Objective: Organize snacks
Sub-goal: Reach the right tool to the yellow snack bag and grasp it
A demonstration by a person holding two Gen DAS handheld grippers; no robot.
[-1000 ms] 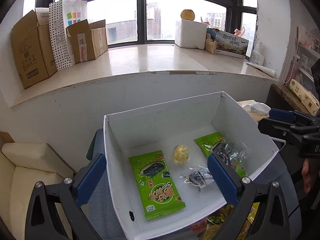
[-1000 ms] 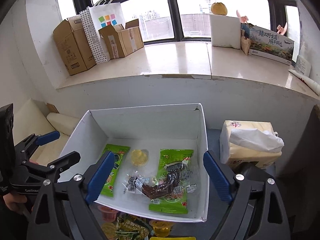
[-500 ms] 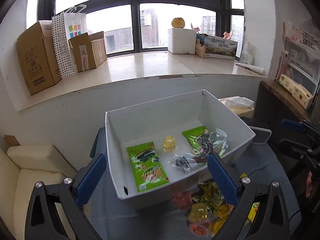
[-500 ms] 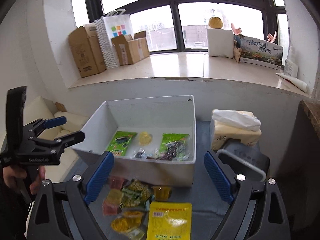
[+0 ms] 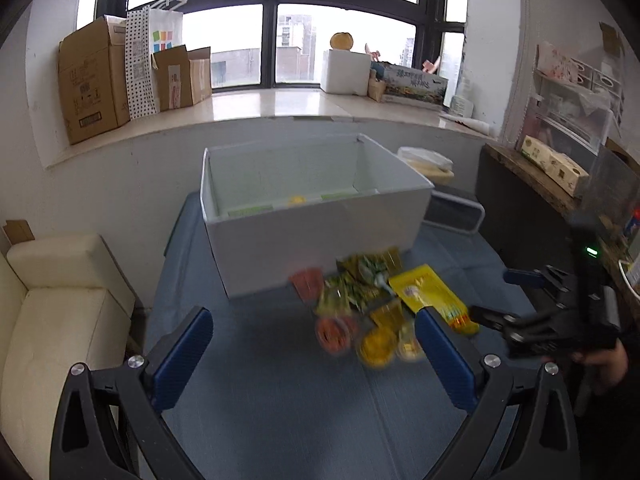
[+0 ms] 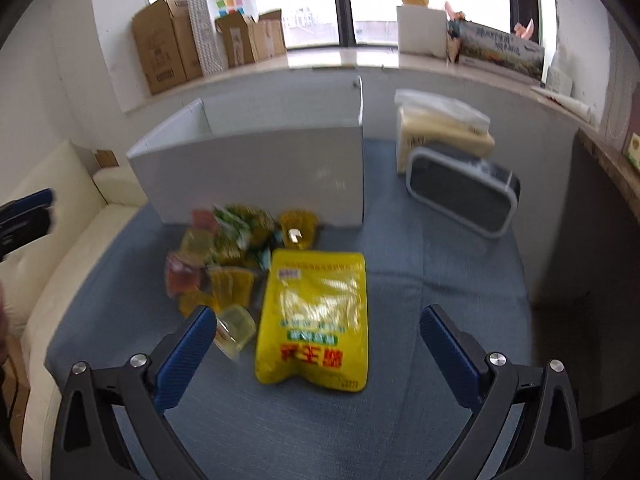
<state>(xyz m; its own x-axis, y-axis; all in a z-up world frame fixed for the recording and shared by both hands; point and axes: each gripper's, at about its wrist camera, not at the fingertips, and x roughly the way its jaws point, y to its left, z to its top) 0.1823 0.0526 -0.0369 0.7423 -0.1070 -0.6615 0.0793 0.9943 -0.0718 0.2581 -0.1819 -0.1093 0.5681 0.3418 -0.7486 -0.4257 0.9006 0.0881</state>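
A wide dark-framed window (image 5: 272,36) fills the far wall and lets in pale, overcast daylight. Beneath it runs a deep stone sill (image 5: 256,108) carrying cardboard boxes (image 5: 90,84), a dotted paper bag (image 5: 154,56) and a white foam box (image 5: 346,72). The walls are white. A cream sofa (image 5: 60,300) stands at the left, dark shelving (image 5: 560,184) at the right. The table (image 5: 280,392) has a blue-grey fabric surface.

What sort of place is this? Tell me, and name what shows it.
Probably a lived-in office or apartment room, not a kitchen: a cream sofa, a wide windowsill stacked with cardboard boxes, and city buildings outside the window.
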